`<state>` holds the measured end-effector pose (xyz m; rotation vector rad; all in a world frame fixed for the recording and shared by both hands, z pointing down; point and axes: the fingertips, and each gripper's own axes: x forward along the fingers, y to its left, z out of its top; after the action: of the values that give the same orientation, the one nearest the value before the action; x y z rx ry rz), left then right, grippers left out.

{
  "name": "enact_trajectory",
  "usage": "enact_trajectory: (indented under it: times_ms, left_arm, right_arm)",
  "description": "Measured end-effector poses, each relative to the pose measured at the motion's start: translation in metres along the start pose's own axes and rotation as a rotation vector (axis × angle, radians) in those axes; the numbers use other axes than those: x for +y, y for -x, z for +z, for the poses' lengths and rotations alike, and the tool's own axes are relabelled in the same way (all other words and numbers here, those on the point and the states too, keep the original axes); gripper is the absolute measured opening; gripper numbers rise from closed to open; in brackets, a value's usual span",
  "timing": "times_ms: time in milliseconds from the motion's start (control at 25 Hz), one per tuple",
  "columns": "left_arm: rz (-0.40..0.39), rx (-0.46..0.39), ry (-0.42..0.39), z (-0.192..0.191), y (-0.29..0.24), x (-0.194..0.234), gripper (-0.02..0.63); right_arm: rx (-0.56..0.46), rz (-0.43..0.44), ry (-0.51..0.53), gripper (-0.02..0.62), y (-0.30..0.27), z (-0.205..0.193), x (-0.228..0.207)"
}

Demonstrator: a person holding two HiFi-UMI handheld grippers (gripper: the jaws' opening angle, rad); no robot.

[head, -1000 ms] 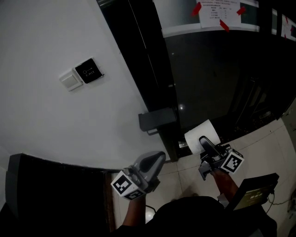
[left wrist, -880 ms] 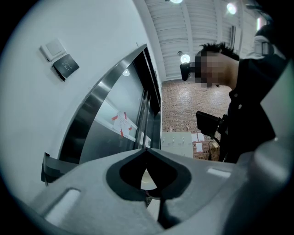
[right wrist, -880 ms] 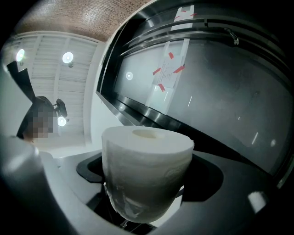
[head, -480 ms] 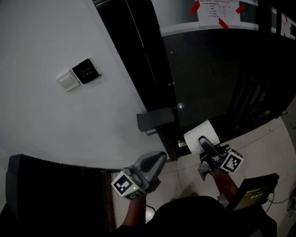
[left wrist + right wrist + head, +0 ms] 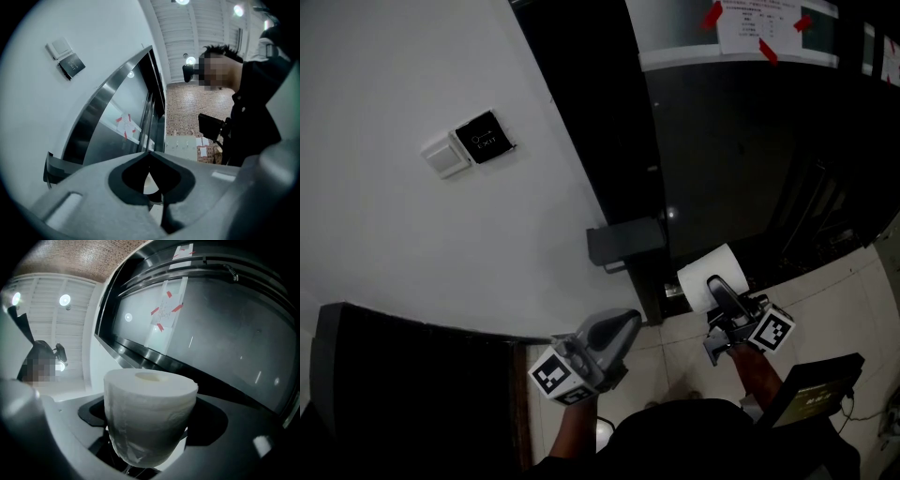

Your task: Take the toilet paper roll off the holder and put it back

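A white toilet paper roll (image 5: 705, 274) is held off the wall, and my right gripper (image 5: 715, 291) is shut on it. In the right gripper view the roll (image 5: 149, 411) stands on end between the two jaws and fills the gap. The dark grey holder (image 5: 624, 242) sticks out from the edge of the black door frame, up and left of the roll, with nothing on it. Lower, near the wall's foot, my left gripper (image 5: 614, 330) is shut and empty. Its tips (image 5: 150, 153) meet in the left gripper view.
A white switch and a black exit button (image 5: 484, 137) sit on the white wall (image 5: 441, 244). A notice with red tape (image 5: 757, 21) hangs on the dark glass. A black mat (image 5: 412, 394) lies lower left and a black device (image 5: 817, 388) lower right. A person (image 5: 255, 103) stands behind me.
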<state>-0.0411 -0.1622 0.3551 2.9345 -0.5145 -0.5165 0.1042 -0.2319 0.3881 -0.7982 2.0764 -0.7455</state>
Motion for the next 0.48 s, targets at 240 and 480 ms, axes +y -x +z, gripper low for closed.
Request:
enact_trajectory:
  times_ms: [240,480]
  left_arm:
    - [0.032,-0.001,0.000,0.003,0.007,0.009,-0.003]
    - [0.065,-0.002,0.005,0.004,0.020,0.015,-0.003]
  right_arm:
    - [-0.001,-0.003,-0.013,0.468,-0.011,-0.002,-0.008]
    - [-0.083,-0.037,-0.136,0.468,-0.021,0.007,-0.047]
